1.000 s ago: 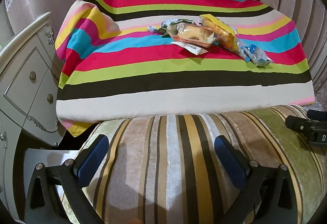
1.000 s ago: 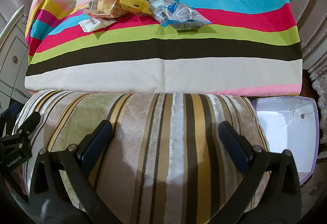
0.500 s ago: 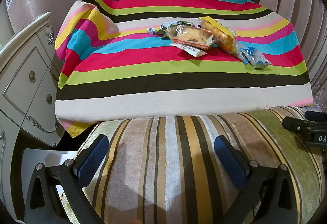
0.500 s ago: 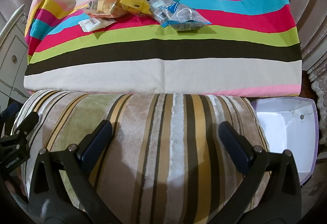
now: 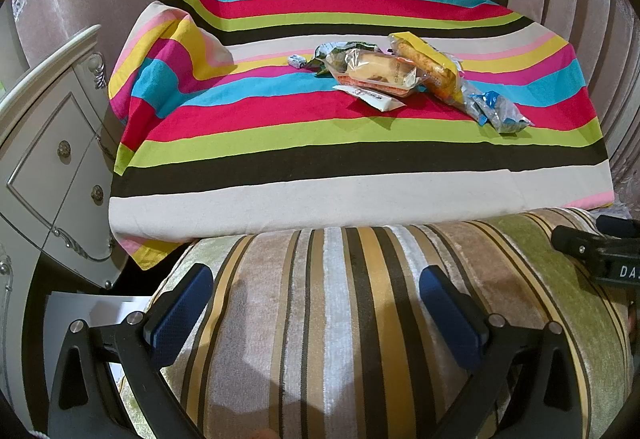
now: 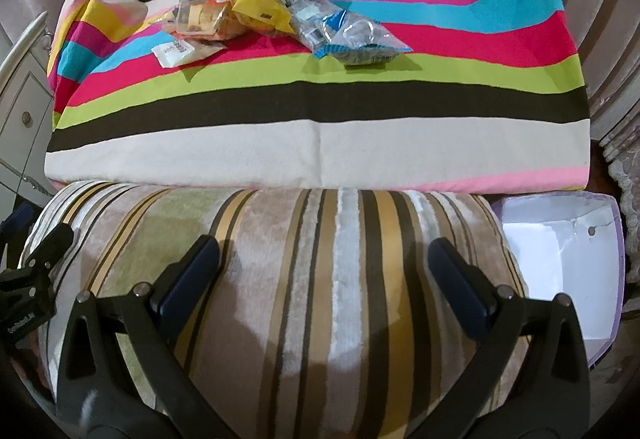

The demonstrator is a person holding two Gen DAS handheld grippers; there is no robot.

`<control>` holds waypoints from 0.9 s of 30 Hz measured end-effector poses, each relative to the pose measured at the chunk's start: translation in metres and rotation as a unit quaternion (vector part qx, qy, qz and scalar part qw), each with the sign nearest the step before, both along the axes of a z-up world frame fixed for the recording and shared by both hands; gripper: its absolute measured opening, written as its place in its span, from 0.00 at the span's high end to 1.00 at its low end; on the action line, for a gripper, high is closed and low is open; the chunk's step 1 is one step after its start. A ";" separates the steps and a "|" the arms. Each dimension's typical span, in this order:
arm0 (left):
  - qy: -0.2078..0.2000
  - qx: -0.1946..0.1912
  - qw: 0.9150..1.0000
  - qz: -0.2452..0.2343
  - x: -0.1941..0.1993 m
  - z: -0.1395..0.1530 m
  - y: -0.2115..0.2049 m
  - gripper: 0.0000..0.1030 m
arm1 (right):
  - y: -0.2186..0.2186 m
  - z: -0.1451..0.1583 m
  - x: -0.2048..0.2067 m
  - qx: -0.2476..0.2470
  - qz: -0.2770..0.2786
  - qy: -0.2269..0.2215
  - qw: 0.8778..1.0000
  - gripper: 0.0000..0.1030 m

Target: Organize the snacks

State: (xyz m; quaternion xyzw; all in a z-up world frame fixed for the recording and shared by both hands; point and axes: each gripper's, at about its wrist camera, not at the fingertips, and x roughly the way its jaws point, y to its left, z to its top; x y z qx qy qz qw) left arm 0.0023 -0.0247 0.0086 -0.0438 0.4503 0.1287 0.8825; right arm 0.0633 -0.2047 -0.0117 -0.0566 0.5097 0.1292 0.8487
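Right gripper [image 6: 324,271] gapes empty, well short of snacks [image 6: 280,19].

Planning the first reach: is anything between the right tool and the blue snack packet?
Nothing visible blocks it. The open right tool hovers over the striped cushion; beyond lies only bare striped cloth up to the blue snack packet, the nearest of the pile.

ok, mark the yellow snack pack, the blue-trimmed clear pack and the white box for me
yellow snack pack [image 6: 256,5], right wrist view, on its yellow face.
blue-trimmed clear pack [image 6: 352,37], right wrist view, mid clear film.
white box [image 6: 568,267], right wrist view, on its inner floor.
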 end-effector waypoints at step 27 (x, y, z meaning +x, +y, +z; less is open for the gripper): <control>-0.030 0.072 0.997 0.016 -0.007 -0.005 -0.020 0.00 | 0.002 -0.004 -0.015 -0.008 -0.009 -0.083 0.996 0.00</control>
